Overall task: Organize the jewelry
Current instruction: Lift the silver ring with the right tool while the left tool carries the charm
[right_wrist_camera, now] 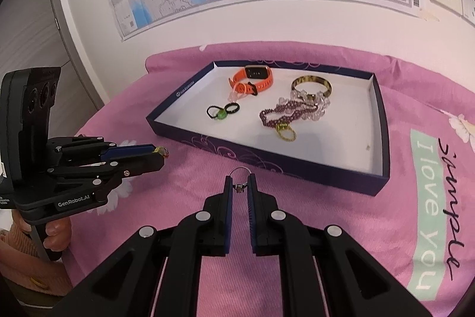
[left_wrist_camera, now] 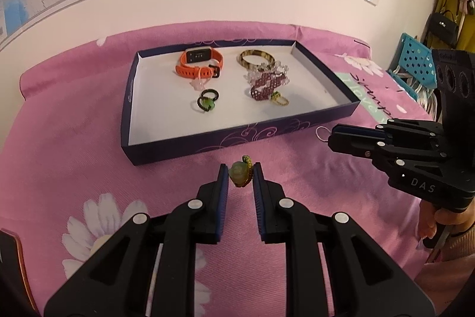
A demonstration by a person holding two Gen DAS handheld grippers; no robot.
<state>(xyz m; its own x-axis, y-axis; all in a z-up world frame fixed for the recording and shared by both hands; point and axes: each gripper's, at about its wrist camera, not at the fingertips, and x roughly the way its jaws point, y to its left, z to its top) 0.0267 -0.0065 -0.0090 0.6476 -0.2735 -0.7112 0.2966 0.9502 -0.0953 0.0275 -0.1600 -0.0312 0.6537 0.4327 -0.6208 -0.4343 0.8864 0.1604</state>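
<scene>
While you hold both grippers low over the pink flowered bedspread [left_wrist_camera: 74, 138], each already has a small piece pinched between its blue pads. Your left gripper [left_wrist_camera: 240, 175] is closed down on a green-stone ring [left_wrist_camera: 240, 173] with a yellow-green band, gripped across the stone. Your right gripper [right_wrist_camera: 240, 187] is nearly shut on a thin silver hoop [right_wrist_camera: 241, 170], held by its tiny clasp, with the loop poking out beyond the tips. Both pieces sit just in front of the near wall of the shallow purple box lid [left_wrist_camera: 207, 143], which already holds an orange smartwatch [left_wrist_camera: 199, 64], a tortoiseshell bangle [left_wrist_camera: 257, 58], beaded bracelets [left_wrist_camera: 267, 83] and 3 small rings. Both pieces look very light, hard and slick, so they may twist or pop free; the hoop's wire probably bends easily, so grip gently near the clasp.
</scene>
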